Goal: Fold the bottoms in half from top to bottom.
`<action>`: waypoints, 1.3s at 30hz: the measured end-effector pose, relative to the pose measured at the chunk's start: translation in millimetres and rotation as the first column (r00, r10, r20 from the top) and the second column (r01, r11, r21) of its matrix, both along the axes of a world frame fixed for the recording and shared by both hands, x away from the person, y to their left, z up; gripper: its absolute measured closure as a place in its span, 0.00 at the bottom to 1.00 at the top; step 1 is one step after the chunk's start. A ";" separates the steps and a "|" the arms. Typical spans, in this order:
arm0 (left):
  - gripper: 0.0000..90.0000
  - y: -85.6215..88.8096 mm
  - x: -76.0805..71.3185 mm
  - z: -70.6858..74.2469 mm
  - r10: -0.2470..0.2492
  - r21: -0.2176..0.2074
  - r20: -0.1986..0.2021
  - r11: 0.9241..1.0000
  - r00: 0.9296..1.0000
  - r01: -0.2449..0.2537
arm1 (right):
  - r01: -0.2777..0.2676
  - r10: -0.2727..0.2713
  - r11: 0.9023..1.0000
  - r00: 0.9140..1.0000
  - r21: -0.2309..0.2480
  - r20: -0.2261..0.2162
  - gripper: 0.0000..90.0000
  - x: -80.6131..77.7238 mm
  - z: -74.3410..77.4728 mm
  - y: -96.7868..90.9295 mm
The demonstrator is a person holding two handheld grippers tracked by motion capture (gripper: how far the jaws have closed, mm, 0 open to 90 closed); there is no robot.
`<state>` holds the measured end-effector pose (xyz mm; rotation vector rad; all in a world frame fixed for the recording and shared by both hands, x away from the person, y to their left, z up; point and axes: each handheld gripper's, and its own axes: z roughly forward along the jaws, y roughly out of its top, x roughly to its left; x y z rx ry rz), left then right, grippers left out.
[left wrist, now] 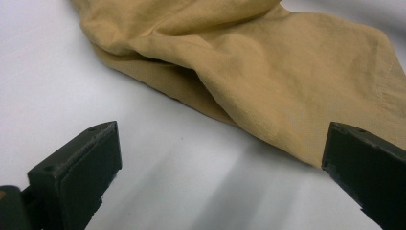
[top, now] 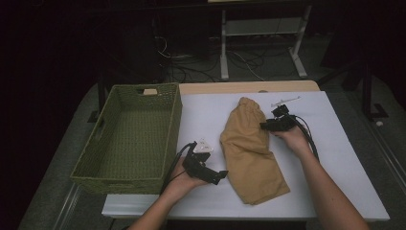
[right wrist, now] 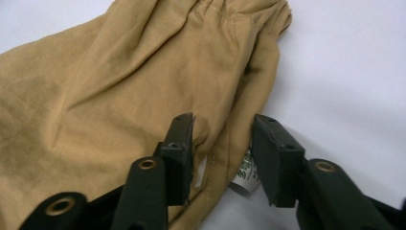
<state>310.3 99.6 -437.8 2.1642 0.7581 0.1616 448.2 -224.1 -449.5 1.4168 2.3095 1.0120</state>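
Green woven basket (top: 129, 139) at the table's (top: 344, 158) left edge, left gripper (top: 216, 176) near the front edge with jaws wide apart and nothing between them, tan cloth (top: 251, 153) lying mid-table, right gripper (top: 266, 126) at the cloth's right edge, jaws part-closed around a fold with a white label (right wrist: 245, 175), not visibly pinching it.

The room is dim. A white table (top: 335, 143) stands on grey floor (top: 72, 139); behind it, a metal frame (top: 261, 43) and loose cables (top: 191, 67).
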 end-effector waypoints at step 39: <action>0.00 -3.0 0.5 0.1 -0.031 -0.010 -0.004 0.999 0.999 0.031 | 0.055 -0.050 0.997 0.995 -0.050 0.092 0.91 62.0 2.0 -8.6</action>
